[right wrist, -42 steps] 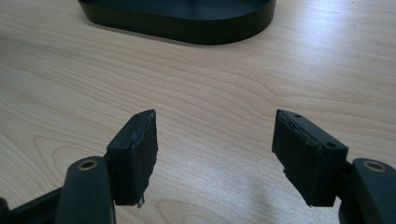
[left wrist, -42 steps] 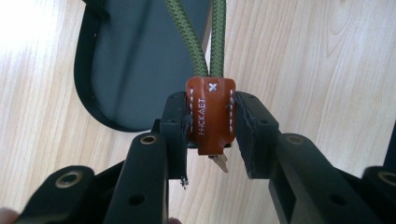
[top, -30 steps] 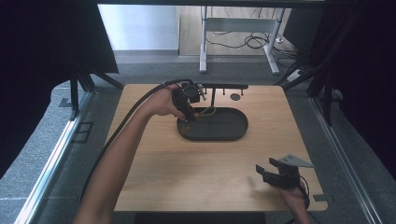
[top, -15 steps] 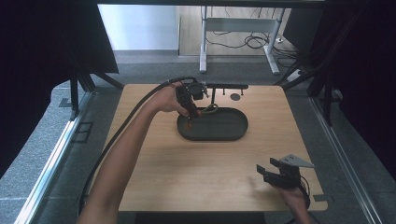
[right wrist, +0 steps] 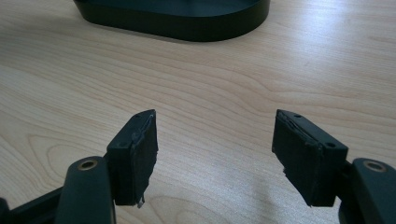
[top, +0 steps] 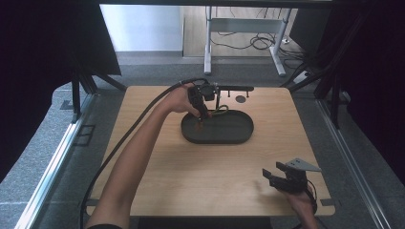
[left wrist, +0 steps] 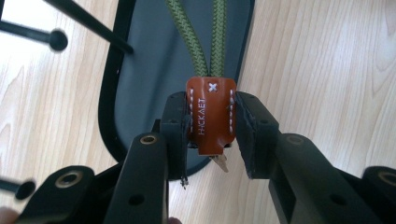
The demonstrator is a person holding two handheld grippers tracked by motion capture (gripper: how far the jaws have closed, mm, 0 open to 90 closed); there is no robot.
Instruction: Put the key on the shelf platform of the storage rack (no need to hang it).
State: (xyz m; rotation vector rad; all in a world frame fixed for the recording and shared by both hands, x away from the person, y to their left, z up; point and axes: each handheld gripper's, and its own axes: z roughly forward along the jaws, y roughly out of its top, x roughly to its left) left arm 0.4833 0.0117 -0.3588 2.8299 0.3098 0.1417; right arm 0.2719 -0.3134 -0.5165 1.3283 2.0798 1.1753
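Note:
My left gripper [top: 200, 110] is shut on a brown leather key tag [left wrist: 210, 116] stitched in white. Two strands of green cord [left wrist: 196, 42] run away from the tag across the dark oval tray [top: 234, 136]. A small key tip [left wrist: 220, 163] pokes out below the tag. The tag hangs over the tray's rear left end, at its rim [left wrist: 109, 93]. Near the table's front right corner, my right gripper [top: 276, 174] rests open, with only bare wood between its pads [right wrist: 135, 154].
A black stand with a horizontal bar [top: 234, 88] rises just behind the tray, and its thin rods [left wrist: 88, 23] cross close to my left gripper. A small dark disc [top: 240, 99] lies by the stand. The tray's side wall [right wrist: 177, 21] is ahead of my right gripper.
My left gripper, still holding the tag, has shifted slightly to the right and lower over the tray's rear left end. The right gripper has stayed put.

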